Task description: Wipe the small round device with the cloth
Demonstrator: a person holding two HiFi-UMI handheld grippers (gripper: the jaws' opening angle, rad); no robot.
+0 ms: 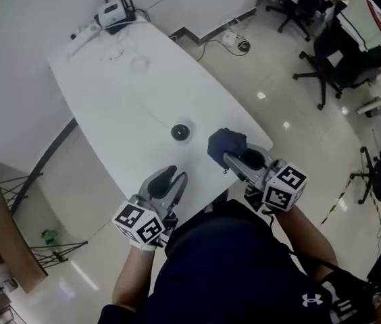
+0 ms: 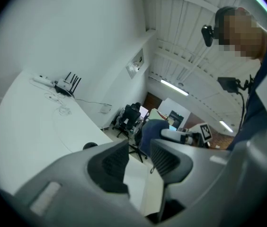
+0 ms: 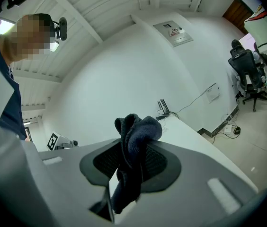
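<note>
Now pinches the cloth tight in the right gripper — ready for wiping — with left gripper narrowly parted, empty, free to steady the small round device lying just ahead on the table.

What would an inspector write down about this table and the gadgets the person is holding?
Surface: white table, dry and unmarked as far as can be seen.
Job's things: small round device lies flat on the table; dark blue cloth is off the table, bunched in a gripper.
Clutter: router with antennas at the far end.
Grippers: left gripper has its jaws apart with nothing between them; right gripper is clamped on the cloth.
Cables: loose wire on the table near the router.
Surroundings: office chairs on a tiled floor; white wall beside the table.
</note>
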